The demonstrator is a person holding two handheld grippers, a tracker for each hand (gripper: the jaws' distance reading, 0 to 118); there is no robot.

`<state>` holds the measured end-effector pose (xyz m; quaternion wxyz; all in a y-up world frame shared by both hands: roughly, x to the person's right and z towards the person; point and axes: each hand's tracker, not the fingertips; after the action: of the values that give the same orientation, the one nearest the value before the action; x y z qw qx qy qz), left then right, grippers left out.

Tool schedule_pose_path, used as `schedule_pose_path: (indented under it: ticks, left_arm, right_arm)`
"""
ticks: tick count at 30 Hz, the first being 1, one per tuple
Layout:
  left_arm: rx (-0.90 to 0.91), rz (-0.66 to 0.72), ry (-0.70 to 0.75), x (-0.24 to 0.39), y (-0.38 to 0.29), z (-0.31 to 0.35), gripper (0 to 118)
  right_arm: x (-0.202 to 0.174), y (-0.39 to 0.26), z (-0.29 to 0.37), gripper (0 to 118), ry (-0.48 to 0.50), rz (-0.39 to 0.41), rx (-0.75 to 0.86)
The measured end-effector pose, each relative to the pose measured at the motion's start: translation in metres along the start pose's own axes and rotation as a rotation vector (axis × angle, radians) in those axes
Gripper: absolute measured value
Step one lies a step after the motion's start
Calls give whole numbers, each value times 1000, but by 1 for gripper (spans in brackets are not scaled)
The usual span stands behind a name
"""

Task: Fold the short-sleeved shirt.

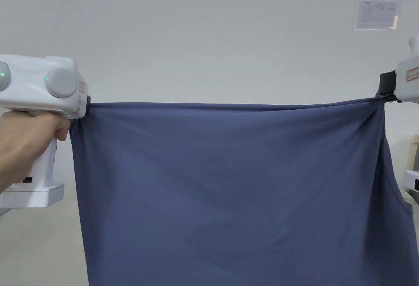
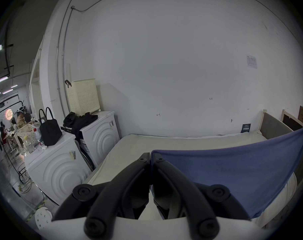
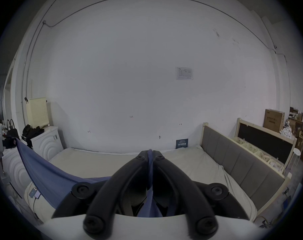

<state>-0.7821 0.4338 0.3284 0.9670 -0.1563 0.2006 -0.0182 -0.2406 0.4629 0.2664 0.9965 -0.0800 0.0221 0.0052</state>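
A dark blue short-sleeved shirt [image 1: 237, 192] hangs in the air, stretched taut between both grippers, its top edge a straight line. My left gripper [image 1: 86, 104] is shut on the shirt's left top corner, a hand around its white handle. My right gripper [image 1: 386, 92] is shut on the right top corner. In the left gripper view the jaws [image 2: 150, 155] meet on the cloth edge and the shirt [image 2: 233, 171] runs off to the right. In the right gripper view blue cloth [image 3: 150, 159] is pinched between the jaws and the shirt [image 3: 48, 171] spans left.
Below lies a bed with a cream mattress [image 3: 112, 162] and a grey padded headboard [image 3: 242, 171] on the right. White appliances [image 2: 60, 165] with a black bag [image 2: 49, 129] and a cream basket [image 2: 83, 96] stand at left. A phone [image 3: 34, 193] lies on the mattress's left edge.
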Motion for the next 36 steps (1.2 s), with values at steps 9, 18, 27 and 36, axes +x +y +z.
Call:
schedule_pose_path:
  ticks: [9, 18, 27, 36]
  left_arm:
    - [58, 31, 11, 38, 39, -92, 1]
    - [162, 17, 55, 81, 73, -194, 0]
    - [103, -51, 96, 116, 41, -282, 1]
    - [19, -107, 47, 122, -42, -306, 1]
  right_arm:
    - [-5, 27, -106, 4, -56, 4, 19]
    - [-15, 25, -218, 4, -115, 39, 91]
    - [-25, 4, -297, 4, -146, 98, 62]
    - [-17, -97, -313, 4, -97, 99, -102]
